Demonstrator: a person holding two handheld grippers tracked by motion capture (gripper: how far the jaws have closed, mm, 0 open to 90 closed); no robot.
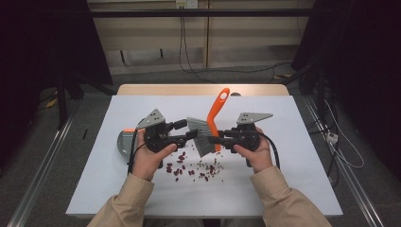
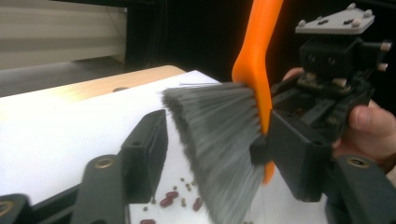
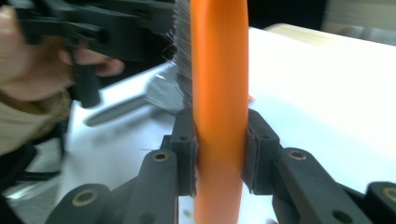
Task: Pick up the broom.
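Right gripper view: right gripper (image 3: 219, 154) has both pads tight on the orange handle of the brush (image 3: 219, 93), handle running straight up between the jaws, no gap either side, so that's a firm hold. Looks like a handover: gripping the handle low, near the head, leaves the bristles free to sweep. Left gripper (image 2: 210, 158) stands part open, jaws either side of the grey bristles (image 2: 219, 135); the left pad is clearly off them, the right one sits right at the head's edge and I can't tell if it touches, so I read it as not gripping. In the high view the brush (image 1: 215, 118) is held above the middle of the table, between the two grippers, handle pointing far and slightly right, bristles fanned to the left toward the left gripper (image 1: 191, 135), right gripper (image 1: 218, 140) just right of it. Red beans (image 1: 196, 168) lie scattered on the sheet just near of the brush, probably the thing to be swept. Grey dustpan (image 1: 124, 142) lies flat at the left, behind the left hand (image 1: 146, 158), within reach for the catch. Surface is a white sheet (image 1: 283, 179) over a wooden table (image 1: 198, 89). Beyond it: grey floor, pale wall panel, cables hanging down from it, dark curtains both sides.
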